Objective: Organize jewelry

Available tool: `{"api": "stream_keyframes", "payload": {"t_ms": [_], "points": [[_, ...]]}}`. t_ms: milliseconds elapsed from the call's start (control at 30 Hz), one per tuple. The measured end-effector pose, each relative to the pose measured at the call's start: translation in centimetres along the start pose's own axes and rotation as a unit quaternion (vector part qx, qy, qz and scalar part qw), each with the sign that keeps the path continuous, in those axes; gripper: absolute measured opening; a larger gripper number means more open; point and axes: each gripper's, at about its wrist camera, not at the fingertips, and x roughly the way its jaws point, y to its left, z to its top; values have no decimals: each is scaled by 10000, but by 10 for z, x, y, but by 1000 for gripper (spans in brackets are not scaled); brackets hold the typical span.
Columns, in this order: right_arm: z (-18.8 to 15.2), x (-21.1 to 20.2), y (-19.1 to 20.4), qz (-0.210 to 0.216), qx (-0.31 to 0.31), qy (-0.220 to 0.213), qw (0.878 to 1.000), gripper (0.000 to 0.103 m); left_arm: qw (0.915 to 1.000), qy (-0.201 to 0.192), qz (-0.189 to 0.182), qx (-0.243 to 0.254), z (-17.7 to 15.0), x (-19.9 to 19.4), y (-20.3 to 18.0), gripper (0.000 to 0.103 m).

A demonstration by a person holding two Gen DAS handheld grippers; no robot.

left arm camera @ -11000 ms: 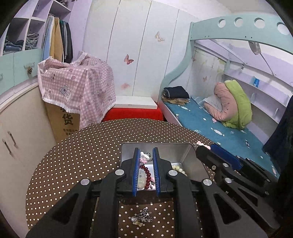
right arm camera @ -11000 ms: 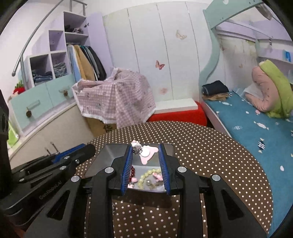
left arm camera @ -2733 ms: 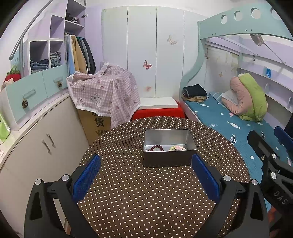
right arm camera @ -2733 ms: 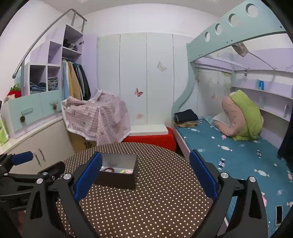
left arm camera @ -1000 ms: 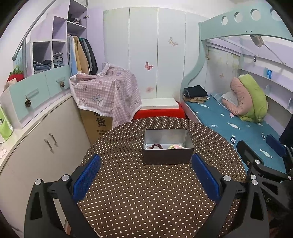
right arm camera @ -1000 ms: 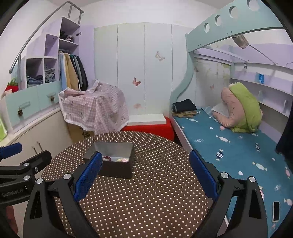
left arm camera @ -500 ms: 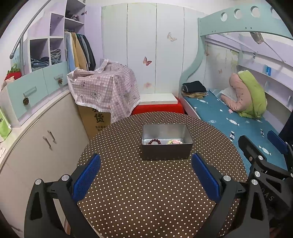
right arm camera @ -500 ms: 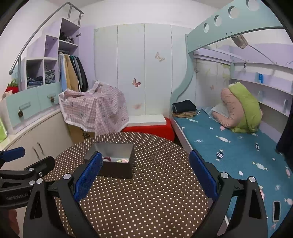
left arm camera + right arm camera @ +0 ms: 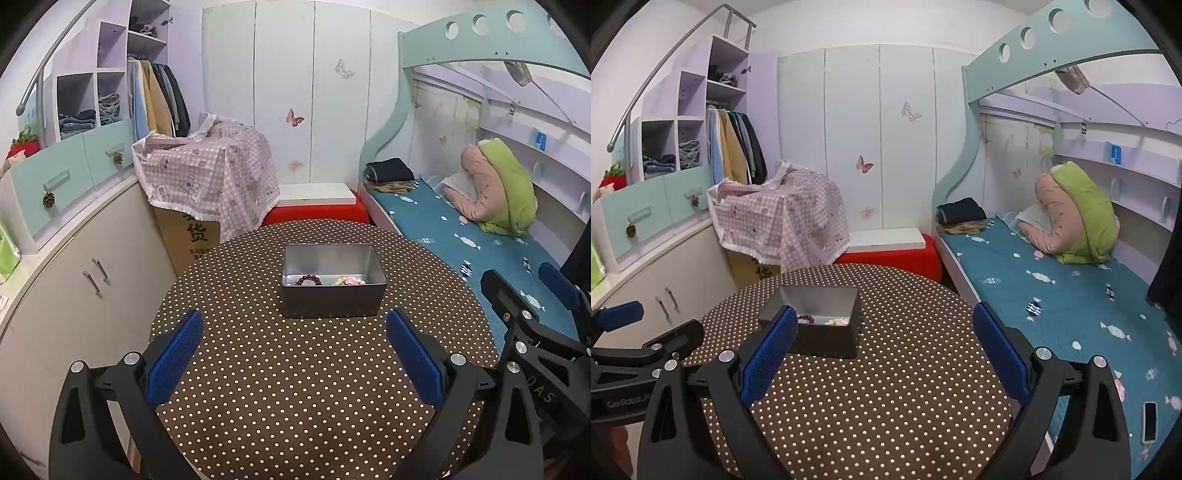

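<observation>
A metal tin [image 9: 364,254] stands in the middle of the round brown dotted table [image 9: 295,387]. Inside it lie a dark red bead bracelet [image 9: 308,281] and pale pink and green jewelry [image 9: 349,280]. The tin also shows in the right wrist view [image 9: 849,306], left of centre, with the bracelet [image 9: 806,317] inside. My left gripper [image 9: 294,354] is open and empty, held back above the table's near side. My right gripper [image 9: 884,347] is open and empty, to the right of the tin and above the table.
A cabinet [image 9: 74,280] runs along the left. A cardboard box under a pink checked cloth [image 9: 210,177] and a red stool [image 9: 314,214] stand behind the table. A bed with a blue cover [image 9: 1052,280] lies to the right. A phone [image 9: 1149,421] lies on the bed.
Eleven seconds ago both grippers were shut over the tin with jewelry between their pads. Since then both opened and pulled back. In the last second only the views drifted slightly.
</observation>
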Motion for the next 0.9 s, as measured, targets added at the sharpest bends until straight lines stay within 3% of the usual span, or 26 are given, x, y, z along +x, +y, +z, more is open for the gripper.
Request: {"api": "stream_keyframes", "payload": {"t_ms": [900], "points": [[-3,8,2,-22,28,144,9999,93,9999,155,26,-22,-2,7,-1,96]]}}
